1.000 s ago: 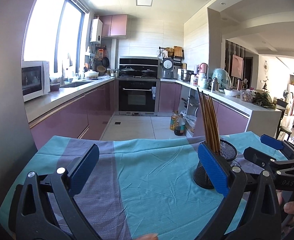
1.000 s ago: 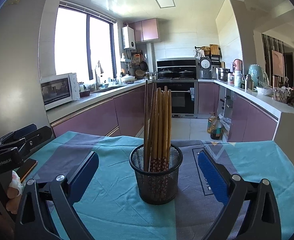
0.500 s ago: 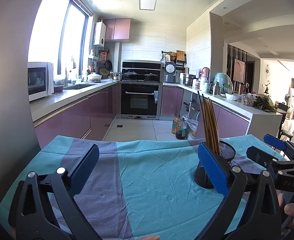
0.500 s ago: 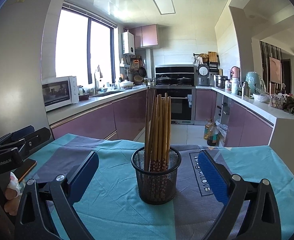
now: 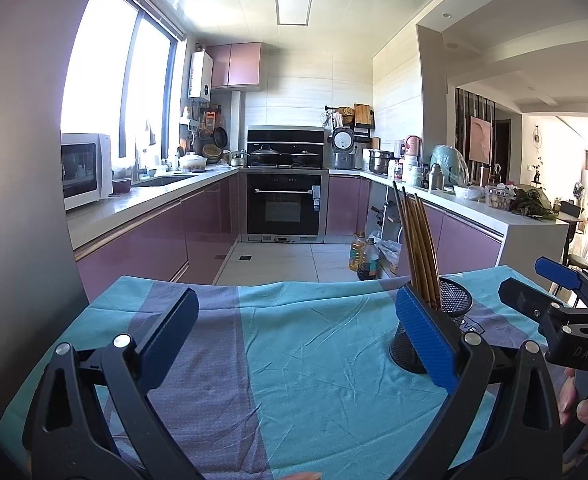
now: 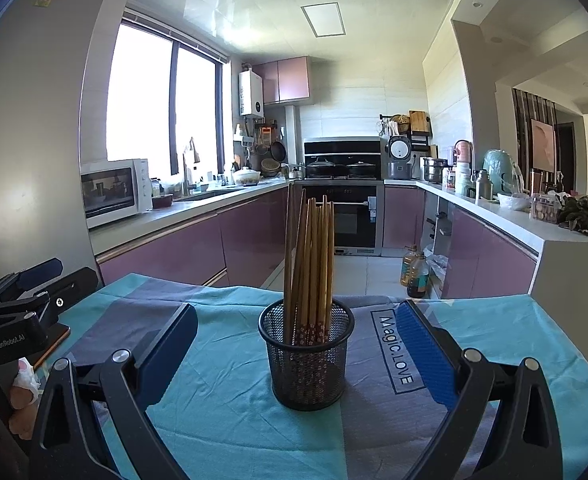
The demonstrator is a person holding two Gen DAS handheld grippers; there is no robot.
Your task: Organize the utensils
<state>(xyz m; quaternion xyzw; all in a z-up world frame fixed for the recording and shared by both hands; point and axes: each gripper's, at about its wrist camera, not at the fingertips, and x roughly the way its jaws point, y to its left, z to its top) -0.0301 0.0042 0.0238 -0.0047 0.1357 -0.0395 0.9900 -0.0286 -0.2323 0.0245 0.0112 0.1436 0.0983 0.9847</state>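
A black mesh cup (image 6: 307,360) stands upright on the table and holds several brown chopsticks (image 6: 311,256). In the right wrist view it sits centred between the wide-open fingers of my right gripper (image 6: 294,356), a little beyond the fingertips. My left gripper (image 5: 294,344) is open and empty over the cloth. The cup (image 5: 451,304) and chopsticks (image 5: 417,248) show behind its right finger (image 5: 425,336). The right gripper (image 5: 549,300) shows at the right edge of the left wrist view, and the left gripper (image 6: 34,292) at the left edge of the right wrist view.
A teal and purple-grey cloth (image 6: 222,392) covers the table, with "Magic.LOVE" printed right of the cup. A dark flat object (image 6: 54,340) lies at the table's left edge. Kitchen counters, an oven and floor bottles (image 6: 413,276) lie beyond the far edge.
Both views have tilted slightly upward and drawn back a little. The cup and chopsticks have not moved. Both grippers stay open.
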